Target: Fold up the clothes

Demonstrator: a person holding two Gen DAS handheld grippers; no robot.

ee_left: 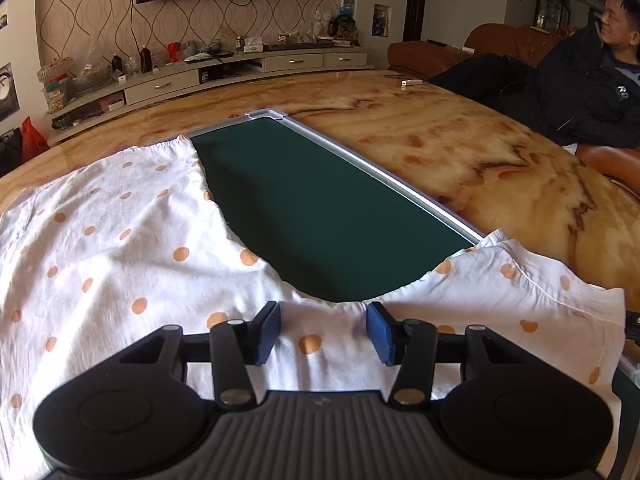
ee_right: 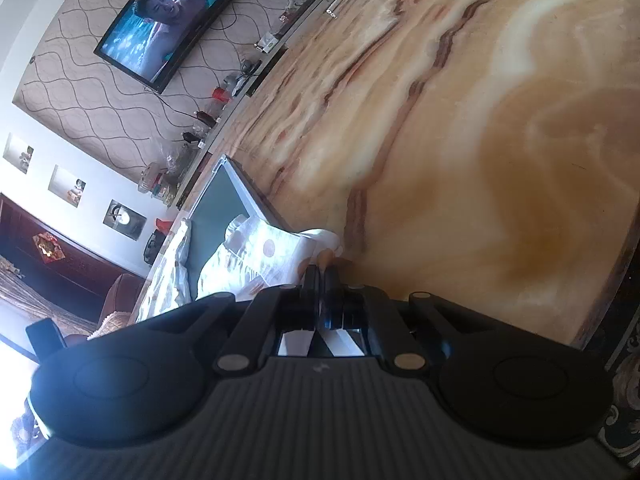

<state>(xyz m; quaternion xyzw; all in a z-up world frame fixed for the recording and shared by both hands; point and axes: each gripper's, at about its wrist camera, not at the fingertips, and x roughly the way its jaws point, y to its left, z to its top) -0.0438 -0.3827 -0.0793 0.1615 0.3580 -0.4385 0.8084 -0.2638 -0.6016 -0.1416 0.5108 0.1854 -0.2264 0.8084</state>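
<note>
The polka-dot garment (ee_left: 120, 248), white with orange spots, lies spread across the green mat (ee_left: 304, 208) on the marbled surface (ee_left: 460, 144), its concave edge curving right in front of the left gripper (ee_left: 322, 330); the fingers there stand spread, blue pads either side of a ridge of cloth, not pressing on it; so on this side nothing is gripped yet.

Over on the right wrist view, the right gripper (ee_right: 320, 276) has its fingers pressed together, and the garment's corner (ee_right: 320, 246) bunches up just ahead of the tips; it looks like a pinch on a thin edge of fabric, though the exact bite is hidden between the fingers.

Here's the danger, as I judge it: that right-hand pinch may hold only a sliver of hem, and any pull could slip it free and drop the corner back in a heap; the left fingers, if they close where they are, may catch only the top layer or a loose wrinkle, so the fold would drag crooked; with one side clamped and the other loose, the cloth could skew across the mat and slide over its metal frame (ee_left: 400, 178); creases already run through the fabric, and folding over them would set them in.
</note>
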